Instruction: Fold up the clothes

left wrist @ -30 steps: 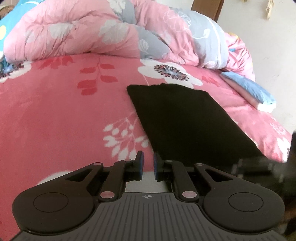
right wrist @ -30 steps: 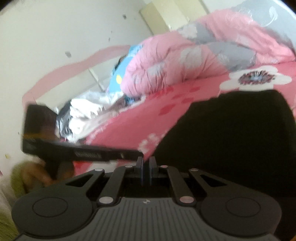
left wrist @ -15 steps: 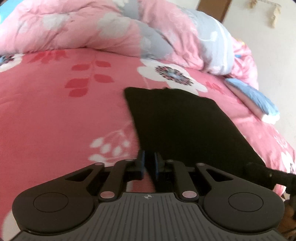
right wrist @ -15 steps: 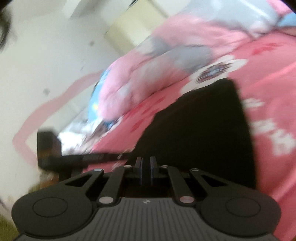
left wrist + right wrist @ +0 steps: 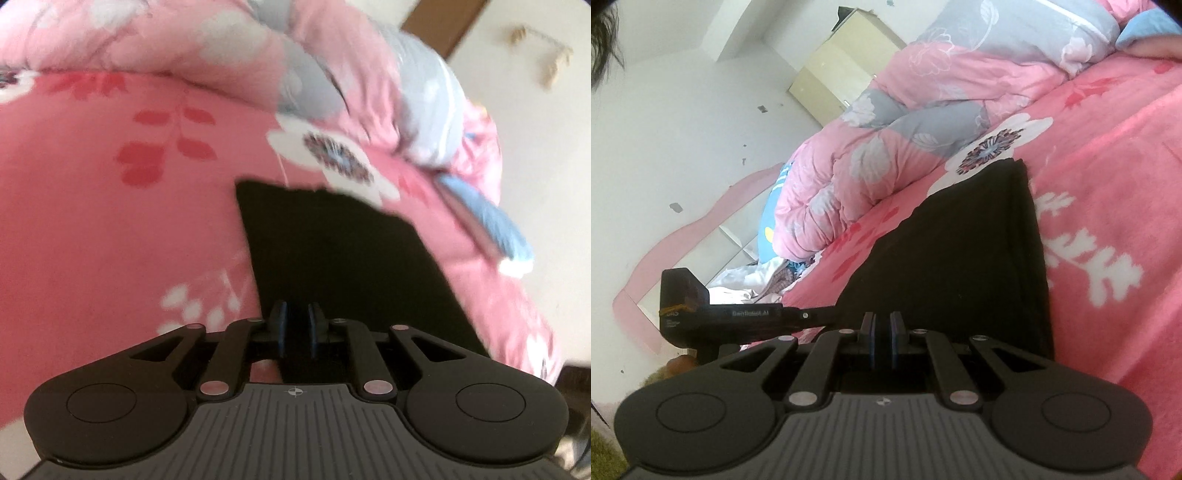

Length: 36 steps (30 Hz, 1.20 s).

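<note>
Here, the left gripper (image 5: 295, 325) has its blue-padded fingers (image 5: 277, 328) drawn to a narrow gap over the near edge of a black garment (image 5: 332, 251), with dark cloth showing in that gap; whether the pads actually pinch it cannot be told. The right gripper (image 5: 881, 334) is likewise nearly closed, its fingers (image 5: 867, 336) set above the near end of the same black garment (image 5: 960, 266), and again the dark fabric fills the slit without a clear sign of a grip.

The garment lies flat as a folded rectangle on a pink floral bedsheet (image 5: 110, 240), running straight ahead from both pairs of fingertips. In the left wrist view its left edge starts just left of the fingers and its far edge stops short of a printed white flower (image 5: 332, 158). In the right wrist view the left gripper (image 5: 820, 315) reaches in from the left of the fingers, its tip at the garment's near left border, with white leaf prints on the sheet to the right.

Beyond the garment, a bunched pink-and-grey quilt (image 5: 295, 74) is heaped across the far side of the bed. Right of it in the left view lies a blue-and-pink folded item (image 5: 487, 221). Farthest off in the right view stand a white wall (image 5: 683, 129) and a pale cabinet (image 5: 842, 74).
</note>
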Each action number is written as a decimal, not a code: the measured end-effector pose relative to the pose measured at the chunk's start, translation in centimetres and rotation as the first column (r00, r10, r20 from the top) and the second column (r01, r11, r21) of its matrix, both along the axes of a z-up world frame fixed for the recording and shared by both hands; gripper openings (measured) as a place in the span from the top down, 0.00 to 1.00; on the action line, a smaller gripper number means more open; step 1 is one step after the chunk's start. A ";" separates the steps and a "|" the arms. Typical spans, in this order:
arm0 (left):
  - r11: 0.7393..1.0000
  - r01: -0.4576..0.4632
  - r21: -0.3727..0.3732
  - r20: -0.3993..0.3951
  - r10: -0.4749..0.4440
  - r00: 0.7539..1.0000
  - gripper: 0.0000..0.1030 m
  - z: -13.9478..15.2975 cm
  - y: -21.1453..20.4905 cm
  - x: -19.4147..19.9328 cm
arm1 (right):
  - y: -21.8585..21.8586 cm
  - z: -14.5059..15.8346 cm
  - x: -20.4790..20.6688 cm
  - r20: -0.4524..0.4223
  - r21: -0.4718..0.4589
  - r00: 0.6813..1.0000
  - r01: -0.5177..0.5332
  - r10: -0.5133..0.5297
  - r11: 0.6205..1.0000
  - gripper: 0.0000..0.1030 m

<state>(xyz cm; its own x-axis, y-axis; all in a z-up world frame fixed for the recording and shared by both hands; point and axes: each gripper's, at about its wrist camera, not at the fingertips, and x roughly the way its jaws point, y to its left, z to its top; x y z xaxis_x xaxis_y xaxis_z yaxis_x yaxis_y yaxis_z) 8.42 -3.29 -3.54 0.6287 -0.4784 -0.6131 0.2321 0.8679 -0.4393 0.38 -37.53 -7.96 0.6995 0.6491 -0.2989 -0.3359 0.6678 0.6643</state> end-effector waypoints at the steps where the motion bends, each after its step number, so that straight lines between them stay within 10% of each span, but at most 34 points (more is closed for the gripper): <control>1: 1.000 0.008 0.001 0.008 -0.008 1.000 0.89 0.3 -0.2 0.4 | 0.0 0.0 0.0 0.001 -0.001 1.000 -0.001 0.001 1.000 0.94; 20: 0.992 -0.111 0.052 -0.024 0.113 0.993 0.86 -2.1 -1.6 10.6 | 0.1 -0.1 0.2 -0.002 0.007 1.000 -0.016 0.016 1.000 0.93; 24: 0.989 -0.142 -0.038 -0.044 0.140 0.989 0.85 -2.3 -0.4 10.8 | 0.0 -0.1 0.3 -0.004 0.008 1.000 -0.017 0.017 1.000 0.93; 29: 0.990 -0.137 -0.042 0.036 0.139 0.990 0.65 -0.6 -0.5 9.4 | -0.4 0.5 0.6 -0.044 0.045 0.998 -0.038 0.040 0.998 0.92; 36: 0.989 -0.145 0.021 -0.002 0.145 0.989 0.64 -2.5 -1.0 10.8 | 0.8 6.2 6.1 -0.020 -0.188 0.999 0.035 -0.039 0.982 0.92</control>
<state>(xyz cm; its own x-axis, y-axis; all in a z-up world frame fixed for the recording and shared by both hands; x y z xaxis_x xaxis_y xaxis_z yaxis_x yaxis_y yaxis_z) 19.25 -4.30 -6.01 0.6880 -0.3697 -0.6245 0.1019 0.9012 -0.4213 6.46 -36.78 -1.80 0.7133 0.5538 -0.4295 -0.2941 0.7928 0.5338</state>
